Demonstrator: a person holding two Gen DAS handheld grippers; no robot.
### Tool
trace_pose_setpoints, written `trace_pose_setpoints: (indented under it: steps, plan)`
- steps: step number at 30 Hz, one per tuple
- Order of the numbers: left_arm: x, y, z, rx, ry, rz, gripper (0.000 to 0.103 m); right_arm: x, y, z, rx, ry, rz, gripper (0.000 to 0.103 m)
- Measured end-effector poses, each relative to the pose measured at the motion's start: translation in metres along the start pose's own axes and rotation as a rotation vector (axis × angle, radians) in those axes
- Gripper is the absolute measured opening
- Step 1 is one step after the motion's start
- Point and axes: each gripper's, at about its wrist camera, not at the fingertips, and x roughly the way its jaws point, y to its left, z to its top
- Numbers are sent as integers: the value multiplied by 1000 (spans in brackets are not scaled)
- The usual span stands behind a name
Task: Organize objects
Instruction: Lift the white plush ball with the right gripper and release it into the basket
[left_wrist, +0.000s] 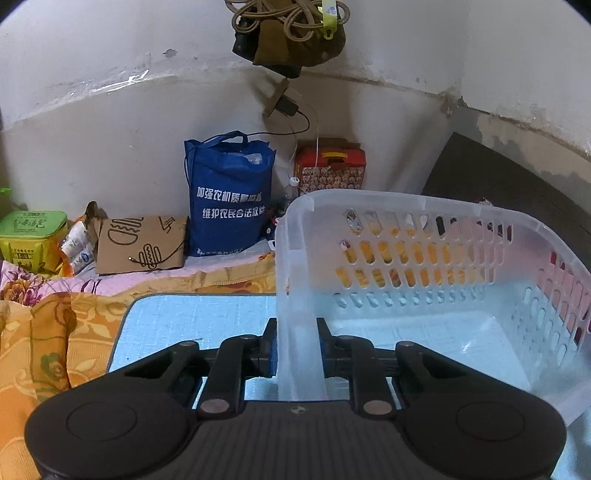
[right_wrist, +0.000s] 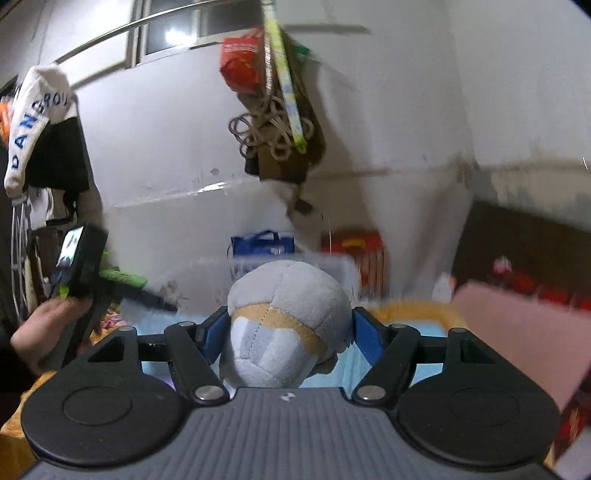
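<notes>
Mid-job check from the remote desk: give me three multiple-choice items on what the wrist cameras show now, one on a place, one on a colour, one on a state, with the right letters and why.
1. Where does the left gripper grip the basket?
A. on its rim and wall
B. on its floor
C. nowhere

2. What colour is the tote bag by the wall?
A. red
B. blue
C. green

3. What state is the right gripper in?
A. open, holding nothing
B. closed on a plush toy
C. closed on a box

Answers: 1 A, the pads pinch the clear wall below the rim. 2 B, the bag is blue with white print. 3 B, the grey plush toy sits pressed between the blue pads.
</notes>
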Motion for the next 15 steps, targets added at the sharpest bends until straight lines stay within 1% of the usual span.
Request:
trace_pose_setpoints:
  steps: [3,4,5,6,8,10,14,15]
  plan:
    - [-1,-1,-2,0,-10,0,23,60,2,28,-32,50,49,73]
    - [-1,-1,-2,-4,-12,1,23,84,3,36,-65,78,48,73]
    - [-1,-1,-2,-7,-14,3,24,107,3,43,-88,105,27,73]
    - [-1,-1,-2,-8,-15,2,24,126,2,49,-87,123,19,73]
    - [-2,-1,-2,-3,-19,6,24,157,-3,56,-62,160,39,73]
    - [-1,-1,-2,-4,-21,6,25,175,-4,55,-52,191,46,73]
    - [-1,-1,-2,3,-27,15,28,183,-3,44,-56,231,72,73]
    - [-1,-2,-2,1,-27,20,29,178,-3,40,-53,240,79,73]
